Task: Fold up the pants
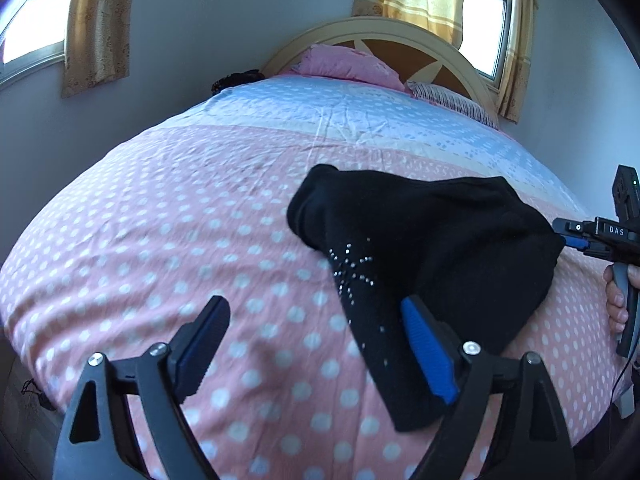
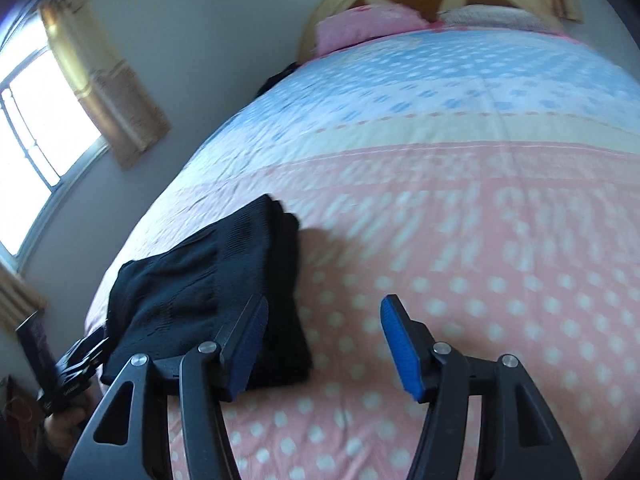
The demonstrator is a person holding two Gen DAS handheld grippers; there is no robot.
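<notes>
The black pants point(image 1: 432, 232) lie folded into a thick bundle on the pink dotted bedspread point(image 1: 160, 240), a rhinestone star on the near flap. My left gripper point(image 1: 314, 304) hovers open just above the bundle's near-left edge, its right finger over the cloth and nothing between the fingers. In the right wrist view the pants point(image 2: 192, 296) sit at the lower left. My right gripper point(image 2: 326, 303) is open over bare bedspread, its left finger point(image 2: 248, 336) over the pants' right edge. From the left wrist view the right gripper point(image 1: 568, 236) sits at the bundle's right edge, held by a hand point(image 1: 616, 300).
A pink pillow point(image 1: 344, 64) and a striped one point(image 1: 452, 100) rest against the arched headboard point(image 1: 400, 28). Curtained windows point(image 1: 32, 32) flank the bed. The blue dotted far half of the bedspread point(image 2: 440, 72) is bare. The bed's left edge point(image 1: 24, 320) drops off nearby.
</notes>
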